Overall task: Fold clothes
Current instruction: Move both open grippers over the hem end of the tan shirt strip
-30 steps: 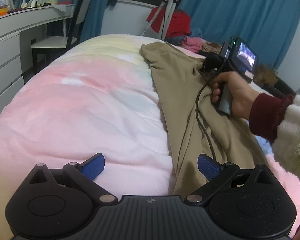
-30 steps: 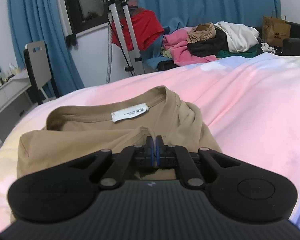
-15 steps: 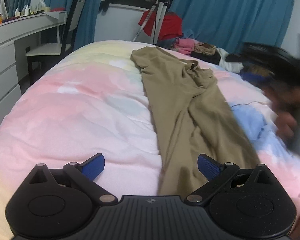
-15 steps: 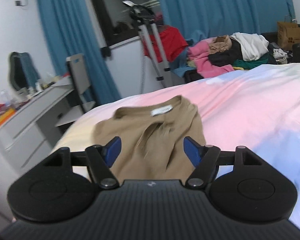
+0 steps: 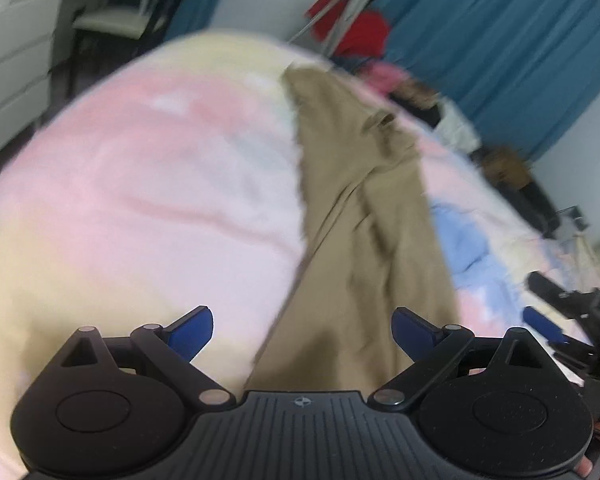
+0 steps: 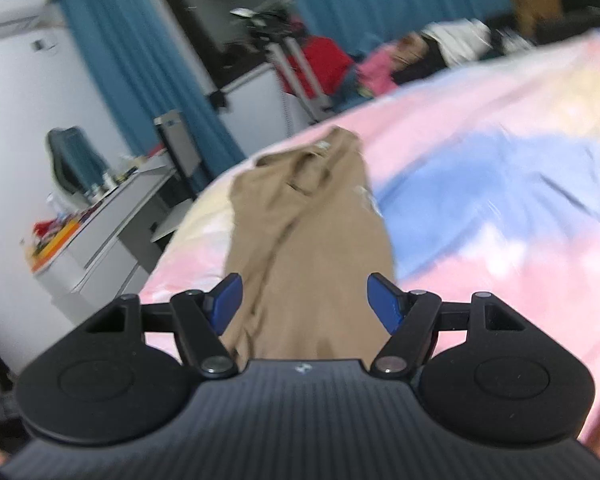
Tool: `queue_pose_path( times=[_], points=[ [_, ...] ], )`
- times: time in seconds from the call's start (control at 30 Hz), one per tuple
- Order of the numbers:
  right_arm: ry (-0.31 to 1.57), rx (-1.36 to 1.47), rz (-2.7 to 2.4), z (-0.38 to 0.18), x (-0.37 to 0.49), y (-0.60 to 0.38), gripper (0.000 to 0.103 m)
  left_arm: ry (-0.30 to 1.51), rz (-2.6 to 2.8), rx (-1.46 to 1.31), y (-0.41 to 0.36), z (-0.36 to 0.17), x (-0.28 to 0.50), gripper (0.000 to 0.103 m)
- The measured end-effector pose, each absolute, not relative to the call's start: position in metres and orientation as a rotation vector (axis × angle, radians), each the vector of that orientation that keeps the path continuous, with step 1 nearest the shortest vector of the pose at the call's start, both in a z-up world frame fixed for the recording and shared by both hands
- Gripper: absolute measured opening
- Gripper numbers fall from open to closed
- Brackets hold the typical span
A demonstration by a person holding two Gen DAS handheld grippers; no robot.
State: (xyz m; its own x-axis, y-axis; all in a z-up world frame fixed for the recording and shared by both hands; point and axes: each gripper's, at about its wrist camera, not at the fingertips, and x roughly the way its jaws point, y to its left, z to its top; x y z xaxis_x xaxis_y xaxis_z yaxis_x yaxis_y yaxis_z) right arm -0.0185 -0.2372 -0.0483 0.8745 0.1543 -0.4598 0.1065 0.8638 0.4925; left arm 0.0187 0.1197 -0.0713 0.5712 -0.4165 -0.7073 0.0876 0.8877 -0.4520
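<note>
A tan T-shirt lies folded lengthwise into a long strip on the pastel bed cover, collar at the far end. It also shows in the right wrist view. My left gripper is open and empty above the shirt's near end. My right gripper is open and empty over the same near end. It also shows at the right edge of the left wrist view. Both views are motion-blurred.
A white dresser and a chair stand left of the bed. A pile of clothes lies beyond the far end, with a tripod and blue curtains behind.
My right gripper let go of the shirt near the collar, opened, and pulled back to the near end. My left gripper shifted right over the shirt's near end.
</note>
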Motion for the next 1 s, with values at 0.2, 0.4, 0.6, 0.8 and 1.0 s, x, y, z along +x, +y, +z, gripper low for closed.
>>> queue_pose_path(
  times=[0.2, 0.4, 0.6, 0.8, 1.0],
  points=[
    [0.5, 0.618, -0.02, -0.056, -0.022, -0.253, 0.072, 1.085, -0.233, -0.546, 0.141, -0.097, 0.024, 0.09],
    [0.544, 0.713, -0.012, -0.068, -0.015, -0.267, 0.072, 1.166, -0.265, -0.529, 0.141, -0.102, 0.017, 0.083],
    [0.563, 0.749, 0.014, -0.071, -0.014, -0.27, 0.072, 1.164, -0.291, -0.352, 0.119, -0.093, 0.0, 0.017],
    [0.577, 0.777, 0.008, -0.072, -0.015, -0.276, 0.072, 0.896, -0.273, -0.05, 0.085, -0.046, -0.047, 0.001],
    [0.599, 0.784, 0.024, -0.074, -0.012, -0.277, 0.073, 0.7, -0.44, 0.247, 0.016, -0.014, -0.102, 0.001]
  ],
)
